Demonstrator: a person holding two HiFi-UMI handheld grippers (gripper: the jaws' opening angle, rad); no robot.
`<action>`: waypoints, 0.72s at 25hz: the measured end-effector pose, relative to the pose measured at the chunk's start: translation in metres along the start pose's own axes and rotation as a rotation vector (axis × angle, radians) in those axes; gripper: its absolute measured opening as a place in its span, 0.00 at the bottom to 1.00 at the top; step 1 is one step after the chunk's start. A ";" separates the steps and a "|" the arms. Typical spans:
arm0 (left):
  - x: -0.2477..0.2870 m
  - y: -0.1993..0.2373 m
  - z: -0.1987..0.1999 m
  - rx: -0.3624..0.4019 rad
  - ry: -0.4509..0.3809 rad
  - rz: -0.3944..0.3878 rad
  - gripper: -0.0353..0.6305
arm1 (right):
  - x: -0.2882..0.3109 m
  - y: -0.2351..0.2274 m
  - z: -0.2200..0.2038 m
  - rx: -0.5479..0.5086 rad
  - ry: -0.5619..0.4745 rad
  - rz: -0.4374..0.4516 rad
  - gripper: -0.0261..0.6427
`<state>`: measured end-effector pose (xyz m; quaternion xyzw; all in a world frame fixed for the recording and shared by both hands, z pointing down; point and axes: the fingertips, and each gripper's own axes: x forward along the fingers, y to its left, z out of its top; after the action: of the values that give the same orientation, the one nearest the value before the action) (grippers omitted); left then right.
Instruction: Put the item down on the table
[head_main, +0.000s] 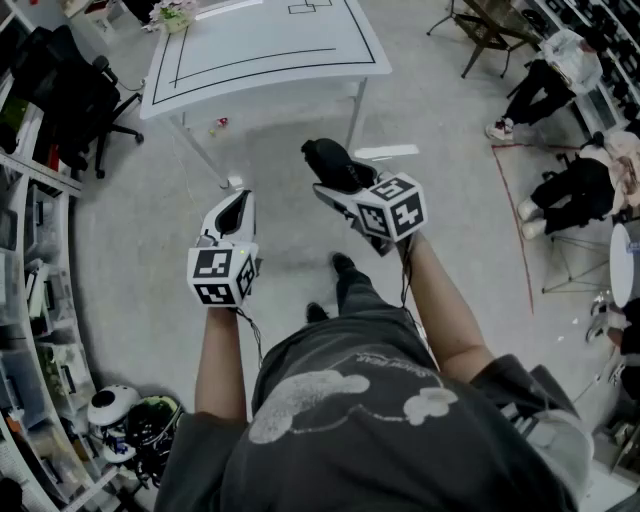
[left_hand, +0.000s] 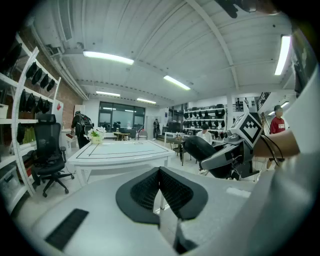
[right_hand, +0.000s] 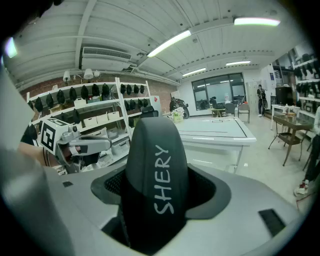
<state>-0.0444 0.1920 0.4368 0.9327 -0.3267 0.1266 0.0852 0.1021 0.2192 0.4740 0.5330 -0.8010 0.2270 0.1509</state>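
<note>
My right gripper (head_main: 338, 183) is shut on a black rounded item (head_main: 331, 161) with white lettering, held up in the air over the floor. In the right gripper view the black item (right_hand: 155, 150) fills the space between the jaws. The white table (head_main: 260, 45) with black lines on its top stands ahead, beyond both grippers. My left gripper (head_main: 238, 203) is lower and to the left, shut, with nothing in it; its pads meet at the tip (left_hand: 159, 172). The left gripper view also catches the right gripper (left_hand: 220, 157) and the black item (left_hand: 199, 147) off to the right.
A black office chair (head_main: 70, 95) stands left of the table, next to shelving (head_main: 25, 250). A flower pot (head_main: 172, 15) sits on the table's far left corner. Helmets (head_main: 130, 420) lie on the floor behind me on the left. People sit at the right (head_main: 570, 190).
</note>
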 end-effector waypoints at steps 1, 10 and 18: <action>-0.002 0.000 0.000 0.001 -0.002 0.000 0.06 | 0.000 0.002 0.001 -0.004 -0.001 -0.001 0.53; -0.017 0.003 0.006 0.002 -0.030 0.015 0.06 | -0.004 0.011 0.006 -0.026 -0.014 -0.002 0.53; -0.029 0.015 -0.012 -0.044 -0.016 0.043 0.06 | -0.008 0.009 0.001 -0.005 -0.032 -0.015 0.53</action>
<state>-0.0780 0.2003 0.4409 0.9243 -0.3502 0.1139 0.1004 0.0969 0.2284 0.4672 0.5423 -0.7999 0.2150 0.1411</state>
